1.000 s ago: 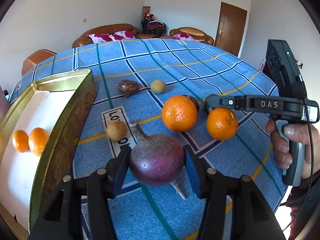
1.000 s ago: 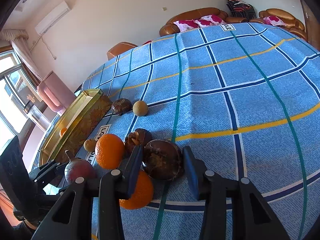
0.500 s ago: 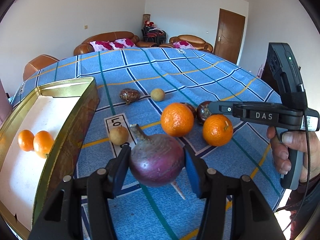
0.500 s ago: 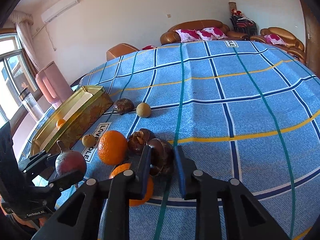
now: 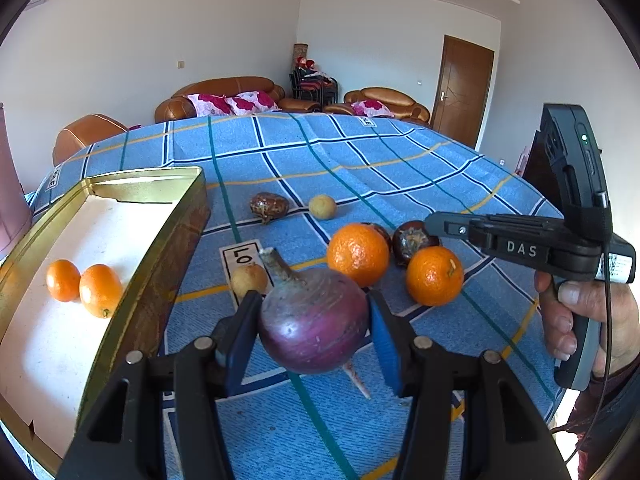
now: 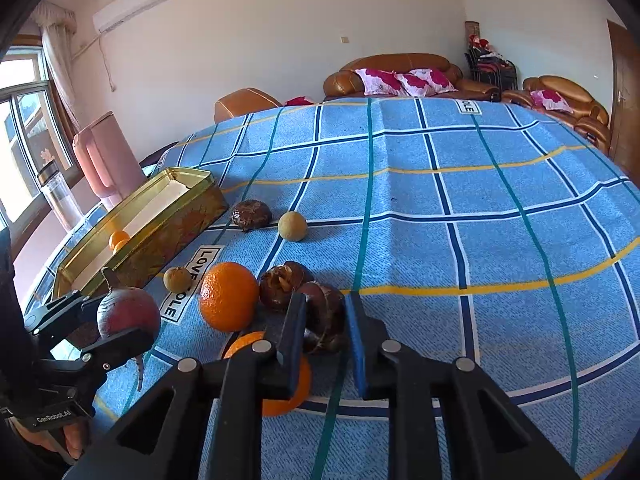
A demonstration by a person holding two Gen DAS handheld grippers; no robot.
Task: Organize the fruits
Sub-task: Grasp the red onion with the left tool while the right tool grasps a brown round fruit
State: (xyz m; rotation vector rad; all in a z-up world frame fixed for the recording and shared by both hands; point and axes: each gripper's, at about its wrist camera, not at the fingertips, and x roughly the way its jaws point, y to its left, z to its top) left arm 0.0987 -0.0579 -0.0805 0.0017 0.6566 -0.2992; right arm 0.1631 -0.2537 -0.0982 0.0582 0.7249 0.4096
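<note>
My left gripper [image 5: 314, 330] is shut on a purple round fruit with a stalk [image 5: 314, 320], held above the blue checked cloth beside a gold tin box [image 5: 176, 240]. It also shows in the right wrist view [image 6: 124, 314]. My right gripper [image 6: 326, 330] is shut on a dark brown fruit [image 6: 326, 322], also seen in the left wrist view [image 5: 414, 238]. Two oranges [image 5: 358, 254] [image 5: 434, 276] lie close by. Another dark brown fruit [image 6: 282, 286] sits behind the held one. Two small oranges [image 5: 100, 290] lie in the box.
A small tan fruit [image 5: 248, 280] lies by the cloth label. A brown fruit [image 5: 269, 207] and a yellowish round fruit [image 5: 322, 207] lie farther back. A pink jug [image 6: 106, 160] and a bottle [image 6: 60, 196] stand past the box. Bare cloth stretches to the right.
My right gripper has closed on the dark brown fruit and lifted it slightly. My left gripper has risen with the purple fruit in it.
</note>
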